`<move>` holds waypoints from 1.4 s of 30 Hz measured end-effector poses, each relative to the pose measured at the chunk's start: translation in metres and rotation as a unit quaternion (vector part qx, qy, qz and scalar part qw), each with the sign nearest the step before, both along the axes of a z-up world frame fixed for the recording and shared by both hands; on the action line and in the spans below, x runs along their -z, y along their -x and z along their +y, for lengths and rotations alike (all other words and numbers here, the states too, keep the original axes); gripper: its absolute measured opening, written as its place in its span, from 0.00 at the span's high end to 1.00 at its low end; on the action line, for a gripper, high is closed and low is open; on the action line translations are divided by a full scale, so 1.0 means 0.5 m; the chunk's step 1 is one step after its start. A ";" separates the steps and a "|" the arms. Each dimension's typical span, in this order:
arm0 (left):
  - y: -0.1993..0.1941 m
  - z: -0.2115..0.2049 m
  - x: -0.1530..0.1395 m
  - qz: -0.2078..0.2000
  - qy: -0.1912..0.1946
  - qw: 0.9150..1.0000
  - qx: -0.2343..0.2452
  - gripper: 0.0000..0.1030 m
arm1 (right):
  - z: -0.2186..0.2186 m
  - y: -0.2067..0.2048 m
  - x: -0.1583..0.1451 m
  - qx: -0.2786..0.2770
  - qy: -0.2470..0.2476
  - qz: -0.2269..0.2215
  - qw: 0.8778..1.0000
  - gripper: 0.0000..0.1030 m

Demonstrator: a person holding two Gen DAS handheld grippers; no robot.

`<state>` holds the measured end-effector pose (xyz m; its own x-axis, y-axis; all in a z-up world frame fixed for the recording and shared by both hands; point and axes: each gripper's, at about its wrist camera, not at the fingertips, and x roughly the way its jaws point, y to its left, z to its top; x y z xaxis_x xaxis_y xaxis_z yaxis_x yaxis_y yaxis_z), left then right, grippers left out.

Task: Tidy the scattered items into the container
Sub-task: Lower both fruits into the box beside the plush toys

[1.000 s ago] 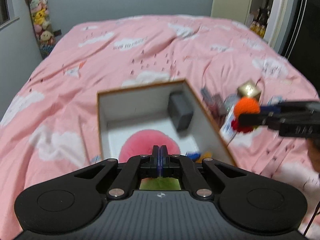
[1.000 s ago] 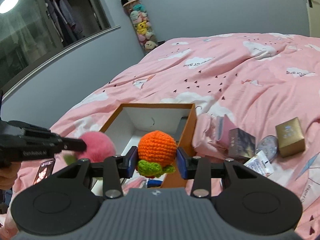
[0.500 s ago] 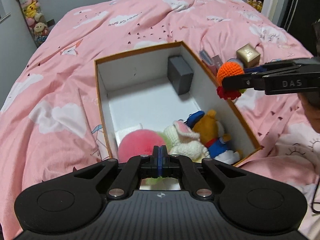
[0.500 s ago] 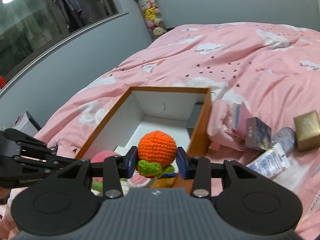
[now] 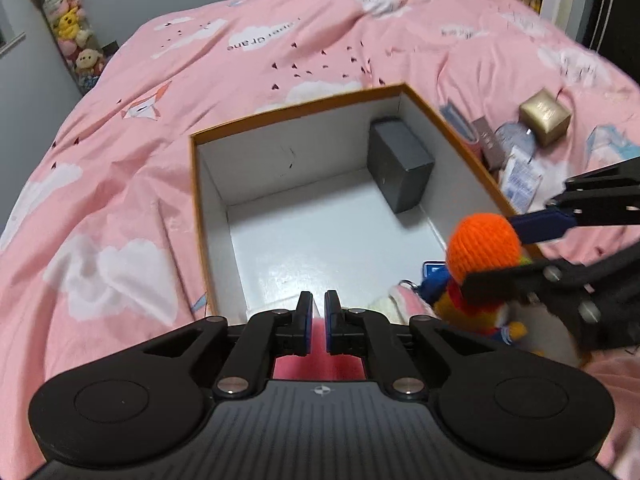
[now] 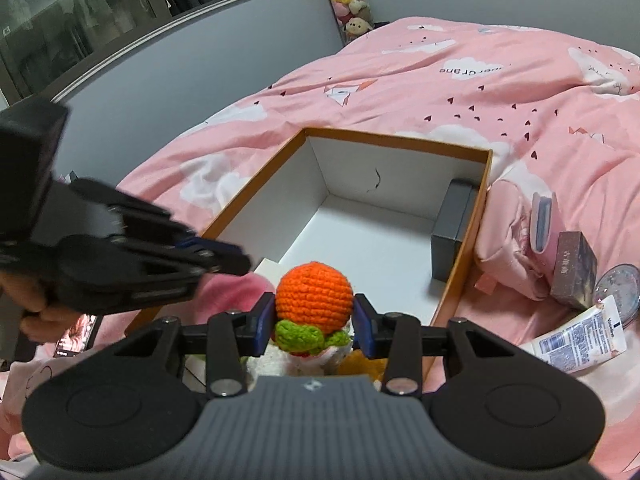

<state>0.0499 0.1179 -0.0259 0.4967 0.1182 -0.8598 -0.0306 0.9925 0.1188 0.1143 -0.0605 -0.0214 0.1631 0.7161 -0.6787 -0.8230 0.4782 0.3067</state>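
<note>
An orange-rimmed white box [image 5: 296, 112] [image 6: 400, 136] sits on the pink bed with a grey block [image 5: 400, 168] [image 6: 452, 232] in its far right corner. My left gripper [image 5: 316, 312] [image 6: 224, 258] hangs low over the box's near left end, its jaws opening a narrow gap. A pink fluffy ball [image 5: 320, 364] [image 6: 240, 292] lies just under it. My right gripper [image 6: 314, 320] [image 5: 492, 256] is shut on an orange crochet ball [image 6: 314, 296] [image 5: 484, 244] with green leaves, over the box's near right corner. Under it lie a yellow and blue plush [image 5: 452, 308] and a white one [image 5: 384, 304].
Right of the box, on the quilt, lie a gold cube [image 5: 544, 116], a brown carton [image 6: 574, 276], a round clear disc [image 6: 618, 292] and a white tube [image 6: 580, 336]. A phone [image 6: 76, 336] lies left of the box. A stack of plush toys [image 5: 72, 40] stands by the far wall.
Both grippers sank toward the box. The left one went down into its near end and its jaws parted slightly. The right one carried the orange ball over the near right corner.
</note>
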 end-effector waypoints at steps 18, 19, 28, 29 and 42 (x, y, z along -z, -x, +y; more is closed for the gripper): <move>0.046 0.010 0.068 0.093 0.075 0.993 -0.021 0.95 | 0.038 -0.020 0.019 -0.014 0.024 0.008 1.000 0.57; 0.052 0.011 0.066 0.090 0.079 0.992 -0.023 0.95 | 0.042 -0.022 0.020 -0.015 0.023 0.012 1.000 0.57; 0.088 0.033 0.056 0.035 0.116 0.991 -0.062 0.93 | 0.100 -0.016 0.032 -0.035 0.011 0.041 0.998 0.57; 0.092 0.035 0.053 0.031 0.121 0.990 -0.065 0.91 | 0.105 -0.014 0.035 -0.037 0.011 0.044 0.998 0.57; 0.109 0.003 0.044 0.014 0.070 0.997 -0.034 0.65 | 0.151 -0.004 0.100 -0.068 0.067 0.083 0.992 0.57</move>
<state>-0.0045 0.1193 -0.0478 0.4673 0.0278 -0.8837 -0.0964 0.9951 -0.0197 0.1164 0.0151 -0.0714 -0.0509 0.6256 -0.7785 -0.8266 0.4110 0.3844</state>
